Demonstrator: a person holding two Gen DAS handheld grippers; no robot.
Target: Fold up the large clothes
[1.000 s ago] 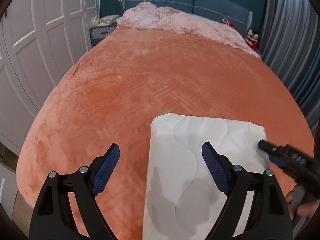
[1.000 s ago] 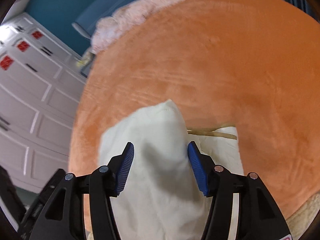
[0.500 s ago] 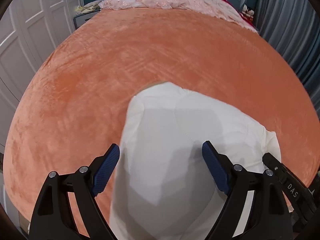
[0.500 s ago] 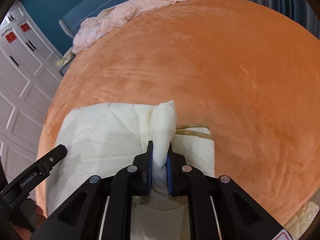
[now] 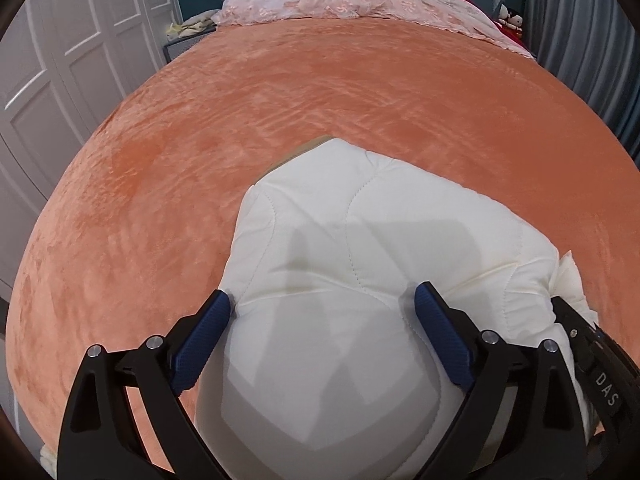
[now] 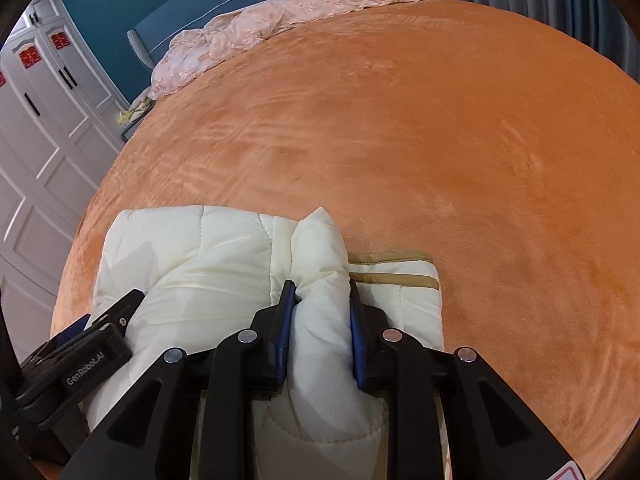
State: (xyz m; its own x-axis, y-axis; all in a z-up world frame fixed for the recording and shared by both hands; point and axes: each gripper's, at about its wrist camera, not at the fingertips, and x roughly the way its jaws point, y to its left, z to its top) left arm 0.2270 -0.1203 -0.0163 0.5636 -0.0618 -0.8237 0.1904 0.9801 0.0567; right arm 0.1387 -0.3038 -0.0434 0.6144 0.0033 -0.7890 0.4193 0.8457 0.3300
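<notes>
A cream quilted garment [image 5: 380, 208] lies folded near the front of the orange bed cover [image 5: 320, 92]. My left gripper [image 5: 322, 292] straddles its puffy near part. The jaws stand wide and are opening further, with the padding bulging between the blue pads. In the right wrist view the same garment [image 6: 192, 248] shows a tan-trimmed layer [image 6: 388, 278] underneath. My right gripper [image 6: 320, 285] pinches an upright ridge of the cream cloth between its pads, and its jaws are easing open. Each gripper shows at the edge of the other's view: the right gripper [image 5: 600, 360] and the left gripper [image 6: 100, 340].
A pink lace cloth [image 5: 340, 0] is heaped along the blue headboard at the far end. White wardrobe doors [image 5: 60, 60] line the left side, with a small nightstand [image 5: 180, 44] beside them. Grey curtains [image 5: 580, 40] hang on the right. The orange cover [image 6: 440, 140] stretches far beyond the garment.
Both grippers came down onto the garment. The right gripper closed on a ridge of cloth and has since widened a little. The garment now bulges between the left jaws.
</notes>
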